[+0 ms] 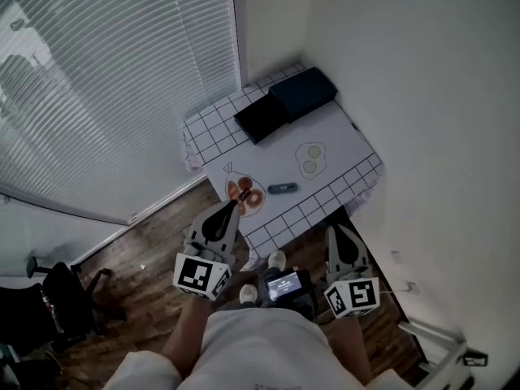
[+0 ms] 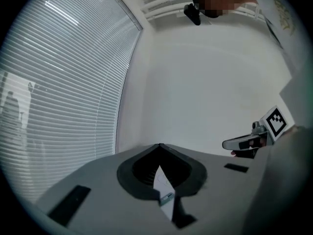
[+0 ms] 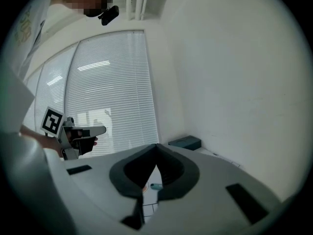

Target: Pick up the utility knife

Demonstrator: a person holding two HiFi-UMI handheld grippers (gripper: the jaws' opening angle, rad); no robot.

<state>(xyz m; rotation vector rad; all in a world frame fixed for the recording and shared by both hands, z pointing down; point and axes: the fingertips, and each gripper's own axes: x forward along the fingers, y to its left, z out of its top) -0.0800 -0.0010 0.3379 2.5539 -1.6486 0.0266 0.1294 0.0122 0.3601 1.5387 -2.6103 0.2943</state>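
Closest in, the left gripper [image 1: 240, 197] and right gripper [image 1: 335, 232] are held at the bench's [image 1: 213, 128] near edge, the fingers [image 2: 128, 176] of both clenched together on nothing. Beyond them the utility knife [image 1: 283, 188] lies flat on the bench's white sheet [image 1: 341, 140], between an orange drawing [image 1: 253, 198] and a green drawing [image 1: 311, 159], untouched.

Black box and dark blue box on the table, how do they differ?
The black box is darker than the dark blue box. The black box lies toward the blinds, the dark blue box toward the wall. Both are flat rectangles, side by side at the table's far end.
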